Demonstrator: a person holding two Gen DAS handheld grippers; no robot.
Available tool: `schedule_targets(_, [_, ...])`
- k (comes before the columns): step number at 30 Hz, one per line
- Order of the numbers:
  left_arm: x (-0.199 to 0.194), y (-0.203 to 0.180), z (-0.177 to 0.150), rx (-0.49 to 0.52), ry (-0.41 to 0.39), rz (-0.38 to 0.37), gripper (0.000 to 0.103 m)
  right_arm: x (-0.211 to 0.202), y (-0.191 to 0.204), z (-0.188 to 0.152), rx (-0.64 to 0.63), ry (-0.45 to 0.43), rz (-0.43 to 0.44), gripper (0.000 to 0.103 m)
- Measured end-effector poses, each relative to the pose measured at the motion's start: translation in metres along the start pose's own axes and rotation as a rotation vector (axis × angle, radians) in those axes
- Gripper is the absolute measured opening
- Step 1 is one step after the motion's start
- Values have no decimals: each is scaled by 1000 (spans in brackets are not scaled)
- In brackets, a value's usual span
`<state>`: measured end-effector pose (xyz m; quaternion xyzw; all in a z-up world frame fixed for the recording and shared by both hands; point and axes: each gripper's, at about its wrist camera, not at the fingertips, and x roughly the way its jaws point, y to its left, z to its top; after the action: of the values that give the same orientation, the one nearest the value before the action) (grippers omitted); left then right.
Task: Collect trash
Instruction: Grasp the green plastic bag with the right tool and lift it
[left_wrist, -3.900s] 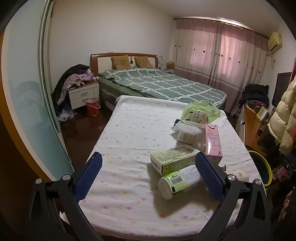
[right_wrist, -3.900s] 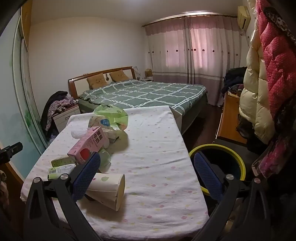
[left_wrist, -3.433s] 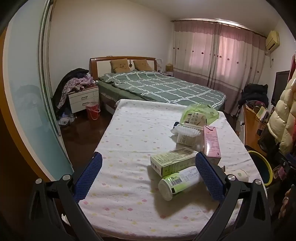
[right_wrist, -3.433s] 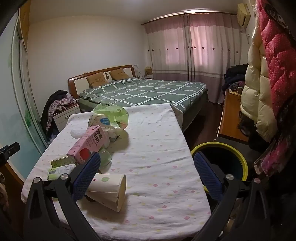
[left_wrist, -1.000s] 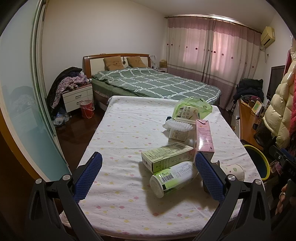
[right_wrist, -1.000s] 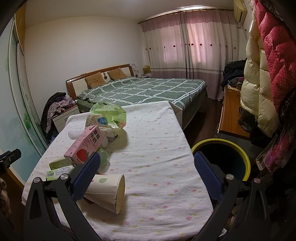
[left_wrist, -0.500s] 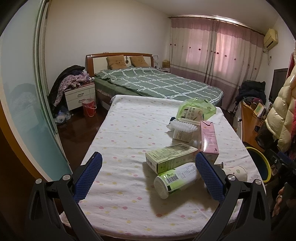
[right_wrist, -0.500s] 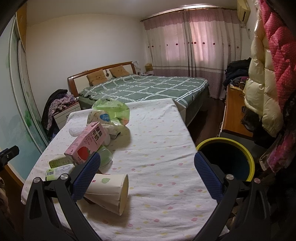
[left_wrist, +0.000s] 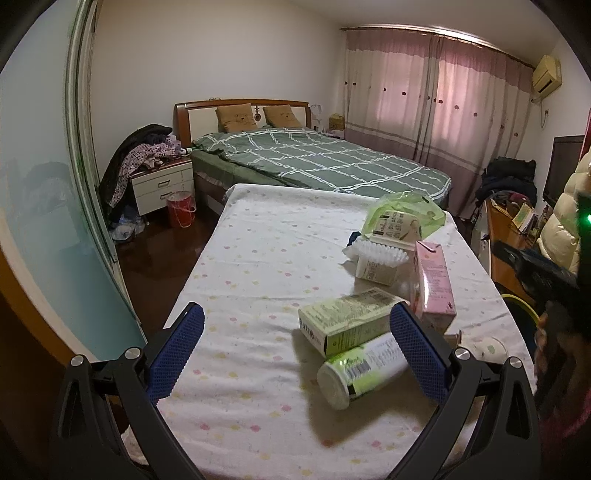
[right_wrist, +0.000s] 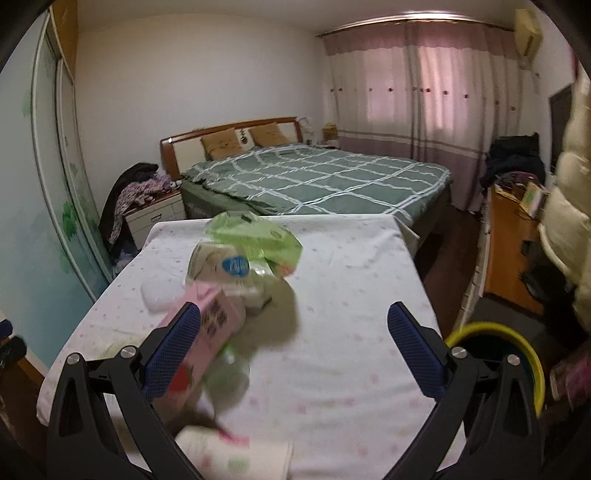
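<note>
Nothing collected yet: pink carton (left_wrist: 434, 280), green box (left_wrist: 347, 319), bottle (left_wrist: 360, 369), paper cup (left_wrist: 487, 347) all on bench (left_wrist: 258, 266); bin (right_wrist: 517, 354) waiting. Both jaws spread, empty.

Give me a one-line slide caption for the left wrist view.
Open left tool hovers over a dotted tablecloth strewn with a green cardboard box, a toppled green-labelled bottle and a pink carton.

Left gripper (left_wrist: 295, 343) jaws wide apart above tabletop (left_wrist: 258, 266); green bottle (left_wrist: 360, 369) lying touching green box (left_wrist: 347, 321); pink carton (left_wrist: 434, 284) upright beside.
</note>
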<state>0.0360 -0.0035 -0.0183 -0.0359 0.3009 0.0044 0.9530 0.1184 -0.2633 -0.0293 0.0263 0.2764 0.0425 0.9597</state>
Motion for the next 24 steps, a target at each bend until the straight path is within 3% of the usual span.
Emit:
schedule_targets(6, [25, -6, 18, 3, 12, -1, 99, 64, -6, 37, -62, 29, 44, 96])
schedule_targets(14, [57, -14, 33, 1, 42, -15, 99, 126, -6, 50, -107, 91, 73, 91])
schedule_targets(19, [70, -16, 34, 4, 58, -19, 99, 142, -5, 49, -112, 114, 129, 76])
schedule_targets(22, [76, -15, 35, -1, 66, -19, 99, 144, -6, 47, -125, 117, 173, 57])
schedule_targets(24, [78, -15, 34, -5, 73, -22, 99, 142, -5, 46, -139, 112, 181, 37])
